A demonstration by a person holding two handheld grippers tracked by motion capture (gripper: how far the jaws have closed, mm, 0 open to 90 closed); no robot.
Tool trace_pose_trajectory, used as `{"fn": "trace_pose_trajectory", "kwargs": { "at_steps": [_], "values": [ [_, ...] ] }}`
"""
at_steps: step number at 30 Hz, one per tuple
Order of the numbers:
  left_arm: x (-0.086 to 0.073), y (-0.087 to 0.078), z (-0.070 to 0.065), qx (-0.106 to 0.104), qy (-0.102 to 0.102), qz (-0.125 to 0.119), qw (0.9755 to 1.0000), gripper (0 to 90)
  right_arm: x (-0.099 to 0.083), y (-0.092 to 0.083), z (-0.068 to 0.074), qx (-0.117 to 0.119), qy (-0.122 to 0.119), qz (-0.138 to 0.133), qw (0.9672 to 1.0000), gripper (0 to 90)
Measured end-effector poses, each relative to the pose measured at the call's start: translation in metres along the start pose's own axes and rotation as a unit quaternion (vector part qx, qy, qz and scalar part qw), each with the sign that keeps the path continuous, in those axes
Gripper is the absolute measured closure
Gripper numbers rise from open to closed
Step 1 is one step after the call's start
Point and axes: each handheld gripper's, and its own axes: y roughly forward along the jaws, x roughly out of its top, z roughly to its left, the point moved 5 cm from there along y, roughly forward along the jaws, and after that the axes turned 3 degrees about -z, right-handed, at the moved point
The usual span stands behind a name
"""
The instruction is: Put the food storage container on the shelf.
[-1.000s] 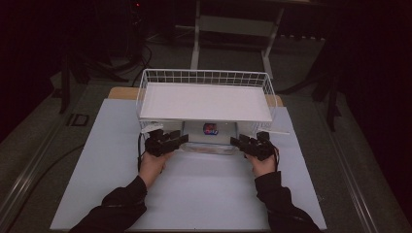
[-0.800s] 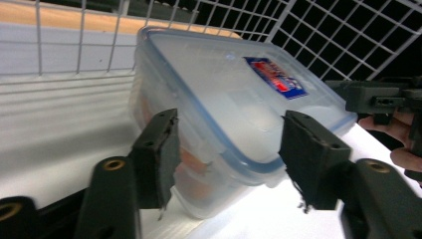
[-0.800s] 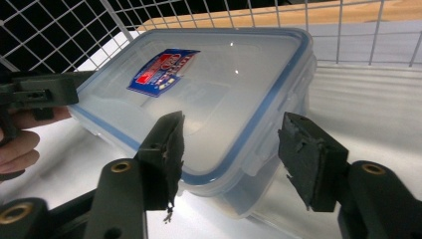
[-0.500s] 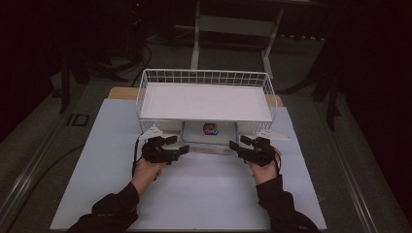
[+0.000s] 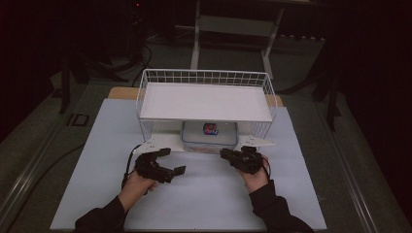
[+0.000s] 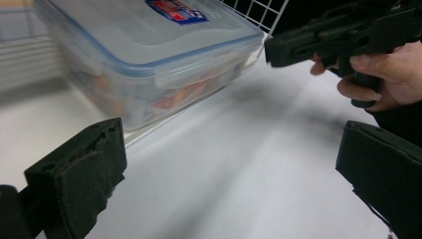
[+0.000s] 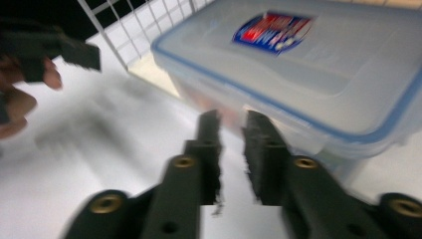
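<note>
Two tools level | left (image 5: 176,161) spread (empty) | right (image 5: 224,154) nearly shut

I had both forearms in from the near edge, dark sleeves down to the wrists, each bare hand wrapped round a gripper. My left gripper (image 5: 171,161) sat low and angled toward the middle, its jaws spread wide after just opening, with nothing between them. My right gripper (image 5: 226,154) pointed back at it from the other side, well apart. Its jaws had just been closing and stood nearly together, only a thin slit left, holding nothing. My right hand (image 5: 256,178) gripped from behind.
</note>
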Motion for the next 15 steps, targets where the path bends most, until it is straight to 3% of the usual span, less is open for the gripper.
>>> {"fn": "trace_pose_trajectory", "kwargs": {
  "at_steps": [3, 12, 15],
  "values": [
    [-0.002, -0.008, 0.001, 0.021, 0.010, -0.012, 0.9996, 0.0, -0.010, 0.013, 0.003, 0.002, -0.004, 0.023, 0.9997, 87.5],
    [-0.002, -0.017, 0.001, 0.032, 0.007, -0.031, 0.9990, 0.0, -0.015, 0.032, 0.015, 0.003, 0.004, 0.037, 0.9993, 89.8],
    [-0.003, -0.018, 0.001, 0.034, 0.013, -0.030, 0.9989, 0.0, -0.006, 0.045, 0.009, -0.016, 0.007, 0.034, 0.9993, 89.8]
  ]
}}
